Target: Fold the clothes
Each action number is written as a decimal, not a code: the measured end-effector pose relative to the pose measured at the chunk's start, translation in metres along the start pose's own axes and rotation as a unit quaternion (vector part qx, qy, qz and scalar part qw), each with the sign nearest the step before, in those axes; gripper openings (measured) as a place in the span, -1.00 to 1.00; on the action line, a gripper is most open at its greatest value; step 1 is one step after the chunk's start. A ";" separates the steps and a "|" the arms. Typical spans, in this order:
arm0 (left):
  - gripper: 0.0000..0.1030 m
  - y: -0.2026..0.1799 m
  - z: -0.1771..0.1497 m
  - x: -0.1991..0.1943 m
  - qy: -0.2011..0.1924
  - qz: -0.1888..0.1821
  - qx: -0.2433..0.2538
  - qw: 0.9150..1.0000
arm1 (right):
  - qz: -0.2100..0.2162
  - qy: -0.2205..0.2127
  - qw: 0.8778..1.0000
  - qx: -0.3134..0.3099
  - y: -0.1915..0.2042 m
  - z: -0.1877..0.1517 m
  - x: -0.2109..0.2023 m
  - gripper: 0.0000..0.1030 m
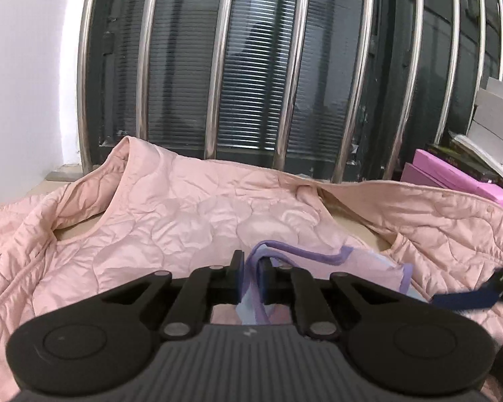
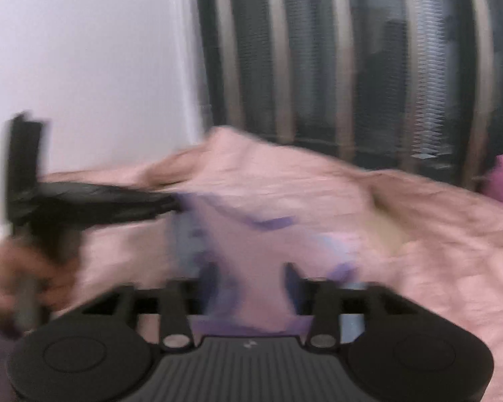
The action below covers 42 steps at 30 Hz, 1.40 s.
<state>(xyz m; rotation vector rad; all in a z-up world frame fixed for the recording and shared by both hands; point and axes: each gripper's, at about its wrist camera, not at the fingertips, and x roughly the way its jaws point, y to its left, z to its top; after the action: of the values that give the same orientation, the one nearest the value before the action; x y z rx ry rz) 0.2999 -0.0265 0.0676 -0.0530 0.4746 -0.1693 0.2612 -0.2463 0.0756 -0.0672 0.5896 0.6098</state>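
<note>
White wall (image 1: pixel 23 67) at far left; barred window with steel rails (image 1: pixel 218 67) and dark slatted blinds behind. Pink quilted satin jacket (image 1: pixel 151 227) spread across beige tabletop (image 1: pixel 73 231), collar toward window. Left gripper (image 1: pixel 251 268) low over jacket, fingers nearly closed, clamped on edge of thin pale-pink garment with lilac trim (image 1: pixel 369 268); garment draped on jacket, centre-right. Right gripper (image 2: pixel 248 274) over same garment (image 2: pixel 251 244), fingers parted with fabric lying between; view blurred, grip not determinable; blue fingertip (image 1: pixel 466 298) visible at right edge of left view. Magenta boxes (image 1: pixel 452 177) and grey stacked cartons (image 1: pixel 496 124) at far right.
</note>
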 end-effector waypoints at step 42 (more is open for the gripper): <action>0.31 -0.073 -0.038 -0.013 -0.007 -0.103 0.221 0.970 | -0.164 -0.127 0.969 0.138 -0.021 0.030 -0.037 -0.93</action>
<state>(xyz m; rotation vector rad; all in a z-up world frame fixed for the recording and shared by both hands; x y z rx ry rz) 0.2605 -0.0965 0.0459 0.3352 0.4087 -0.4760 0.2634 -0.2763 0.1180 0.1714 0.3973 0.2060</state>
